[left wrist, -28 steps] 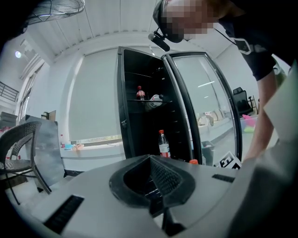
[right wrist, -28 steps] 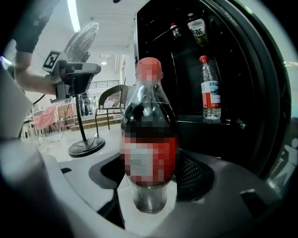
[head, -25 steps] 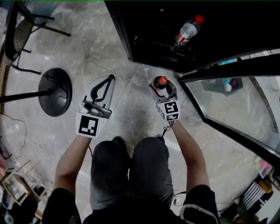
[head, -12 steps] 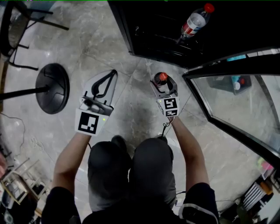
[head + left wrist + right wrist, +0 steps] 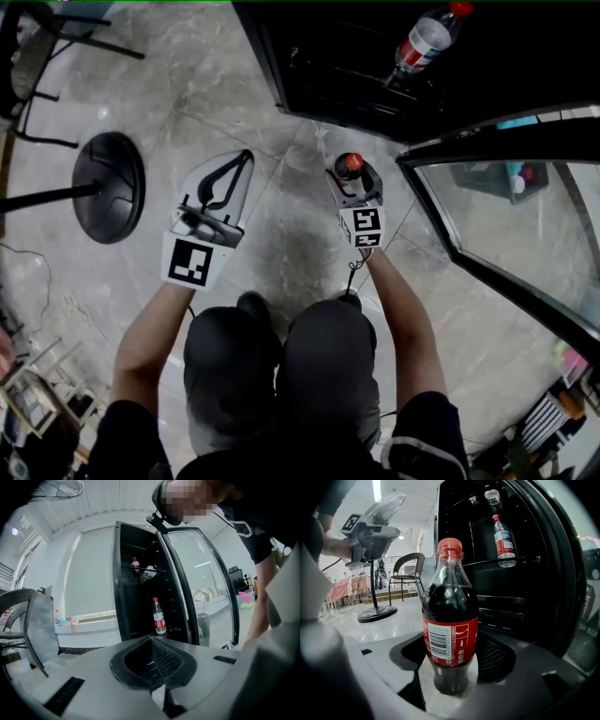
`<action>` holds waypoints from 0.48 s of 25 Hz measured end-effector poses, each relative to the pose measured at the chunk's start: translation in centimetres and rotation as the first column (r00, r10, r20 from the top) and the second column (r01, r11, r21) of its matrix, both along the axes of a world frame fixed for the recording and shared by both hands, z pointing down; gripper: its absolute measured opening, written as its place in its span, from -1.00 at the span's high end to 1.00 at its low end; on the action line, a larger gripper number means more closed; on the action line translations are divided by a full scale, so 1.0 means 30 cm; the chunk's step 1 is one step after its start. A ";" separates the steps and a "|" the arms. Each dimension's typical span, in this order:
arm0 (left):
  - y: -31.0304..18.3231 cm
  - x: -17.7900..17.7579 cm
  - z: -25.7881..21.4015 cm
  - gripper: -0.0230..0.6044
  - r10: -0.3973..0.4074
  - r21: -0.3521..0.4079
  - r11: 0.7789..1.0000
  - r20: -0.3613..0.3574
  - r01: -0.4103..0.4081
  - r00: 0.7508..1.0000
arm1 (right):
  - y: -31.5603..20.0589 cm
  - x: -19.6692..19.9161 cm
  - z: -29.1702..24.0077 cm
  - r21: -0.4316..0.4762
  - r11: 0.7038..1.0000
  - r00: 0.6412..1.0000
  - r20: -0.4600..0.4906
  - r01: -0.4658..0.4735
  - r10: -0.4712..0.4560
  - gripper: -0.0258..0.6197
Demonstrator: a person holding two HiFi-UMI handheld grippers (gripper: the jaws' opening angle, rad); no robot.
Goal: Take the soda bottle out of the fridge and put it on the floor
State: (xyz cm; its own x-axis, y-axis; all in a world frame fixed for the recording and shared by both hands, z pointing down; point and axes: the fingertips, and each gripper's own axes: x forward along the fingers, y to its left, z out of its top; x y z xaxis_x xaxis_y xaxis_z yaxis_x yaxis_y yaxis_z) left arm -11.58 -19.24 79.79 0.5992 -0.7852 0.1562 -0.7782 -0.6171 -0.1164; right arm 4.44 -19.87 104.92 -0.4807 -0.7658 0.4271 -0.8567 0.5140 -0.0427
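Observation:
A dark cola soda bottle (image 5: pixel 450 620) with a red cap and red label stands upright between the jaws of my right gripper (image 5: pixel 452 667), which is shut on its lower body. From above, the bottle's cap (image 5: pixel 349 165) shows just over the right gripper (image 5: pixel 352 183), above the marble floor (image 5: pixel 281 234) in front of the open black fridge (image 5: pixel 356 66). My left gripper (image 5: pixel 239 167) is shut and empty, held to the left of the bottle. Its pads (image 5: pixel 161 656) meet at the tip.
A clear bottle with a red cap (image 5: pixel 427 37) stands on a fridge shelf, and more bottles (image 5: pixel 143 571) sit higher up. The glass fridge door (image 5: pixel 506 216) hangs open on the right. A fan's round black base (image 5: pixel 110 187) and a chair (image 5: pixel 37 56) stand to the left.
The right gripper with the soda bottle has drawn slightly further from the fridge front. The left gripper has hardly moved.

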 end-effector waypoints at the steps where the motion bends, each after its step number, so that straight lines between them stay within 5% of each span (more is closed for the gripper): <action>1: 0.000 0.002 0.008 0.85 0.000 -0.001 1.000 -0.003 0.000 1.000 | -0.003 0.002 0.007 0.004 1.000 1.000 0.002 -0.002 0.002 -0.06; 12: 0.000 0.022 0.078 0.85 0.005 -0.013 1.000 -0.002 -0.005 1.000 | 0.007 0.008 0.014 0.078 0.997 1.000 0.011 -0.011 0.010 -0.07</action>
State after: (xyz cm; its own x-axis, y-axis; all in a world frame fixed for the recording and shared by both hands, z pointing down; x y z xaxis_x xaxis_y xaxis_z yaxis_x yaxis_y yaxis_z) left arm -10.93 -19.23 82.14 0.6033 -0.7802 0.1653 -0.7755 -0.6222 -0.1070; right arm 4.67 -19.65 105.34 -0.4765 -0.8017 0.3609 -0.8618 0.5071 -0.0115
